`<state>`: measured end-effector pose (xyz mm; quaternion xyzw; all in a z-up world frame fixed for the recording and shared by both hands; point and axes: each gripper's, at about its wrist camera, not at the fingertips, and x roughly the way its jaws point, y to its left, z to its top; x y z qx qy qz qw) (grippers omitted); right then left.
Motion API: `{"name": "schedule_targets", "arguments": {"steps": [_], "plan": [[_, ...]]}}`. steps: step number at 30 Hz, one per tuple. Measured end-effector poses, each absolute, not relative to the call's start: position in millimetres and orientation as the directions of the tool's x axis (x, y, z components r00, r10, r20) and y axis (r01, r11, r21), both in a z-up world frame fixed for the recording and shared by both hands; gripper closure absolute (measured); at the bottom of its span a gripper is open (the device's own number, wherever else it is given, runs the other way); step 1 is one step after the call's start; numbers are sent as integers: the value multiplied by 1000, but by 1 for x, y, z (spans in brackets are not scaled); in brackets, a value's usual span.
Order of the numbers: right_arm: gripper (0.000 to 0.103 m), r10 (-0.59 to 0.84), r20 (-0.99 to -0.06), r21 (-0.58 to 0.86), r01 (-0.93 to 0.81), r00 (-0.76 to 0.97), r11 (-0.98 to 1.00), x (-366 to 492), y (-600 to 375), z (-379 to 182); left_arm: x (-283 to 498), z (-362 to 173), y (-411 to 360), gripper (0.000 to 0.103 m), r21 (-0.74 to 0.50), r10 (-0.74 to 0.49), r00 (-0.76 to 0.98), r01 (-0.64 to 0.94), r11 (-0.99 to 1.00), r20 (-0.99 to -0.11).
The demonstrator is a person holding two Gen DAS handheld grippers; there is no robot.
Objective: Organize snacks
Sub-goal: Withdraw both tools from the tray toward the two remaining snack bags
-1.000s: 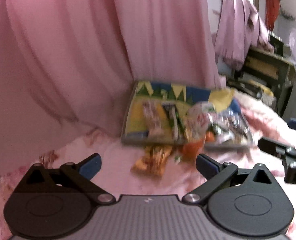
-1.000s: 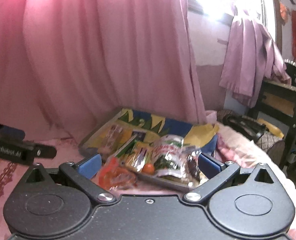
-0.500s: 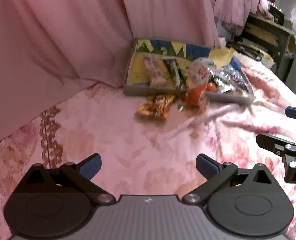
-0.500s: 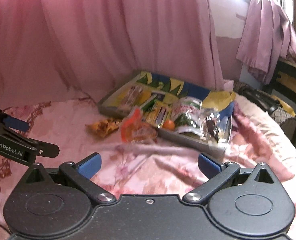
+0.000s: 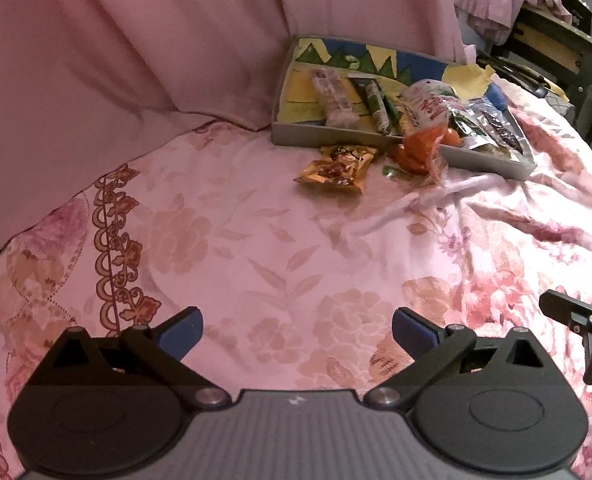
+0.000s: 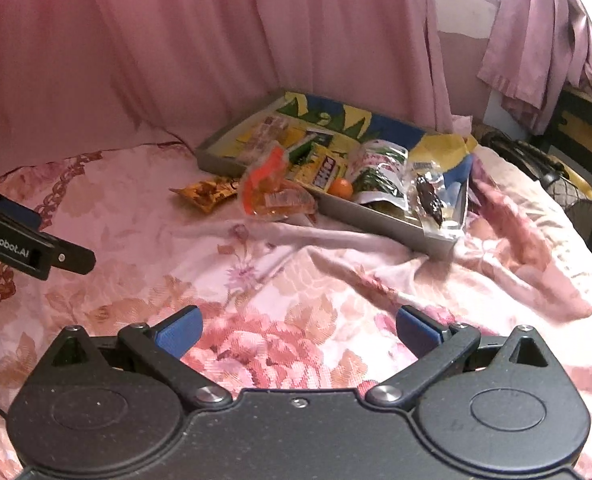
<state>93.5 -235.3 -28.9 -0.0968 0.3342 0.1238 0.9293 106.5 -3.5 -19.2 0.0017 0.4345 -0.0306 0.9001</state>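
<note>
Both grippers [image 5: 298, 334] [image 6: 298, 332] agape, empty; 2 packets [image 5: 336, 168] beside tray [image 5: 376, 142]

Left claw [image 5: 298, 330] wide apart over floral bedspread [image 5: 235, 248], well short of snack tray [image 5: 320, 136], orange packet [image 5: 338, 166] beside it.

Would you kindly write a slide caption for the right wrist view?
Open right claw above floral bedspread, facing a snack-filled tray; two packets lie outside.

pink curtains [image 6: 215, 40] hang behind a floral bedspread [image 5: 255, 240]; dark wooden furniture [image 5: 556, 40] stands right.
</note>
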Motion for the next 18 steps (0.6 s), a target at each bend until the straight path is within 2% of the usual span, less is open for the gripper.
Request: {"name": "schedule_targets", "arguments": {"steps": [18], "plan": [[1, 155, -651, -79, -270, 743, 960, 108, -236, -38, 123, -34, 1, 0, -37, -47, 602, 28, 999, -797]]}}
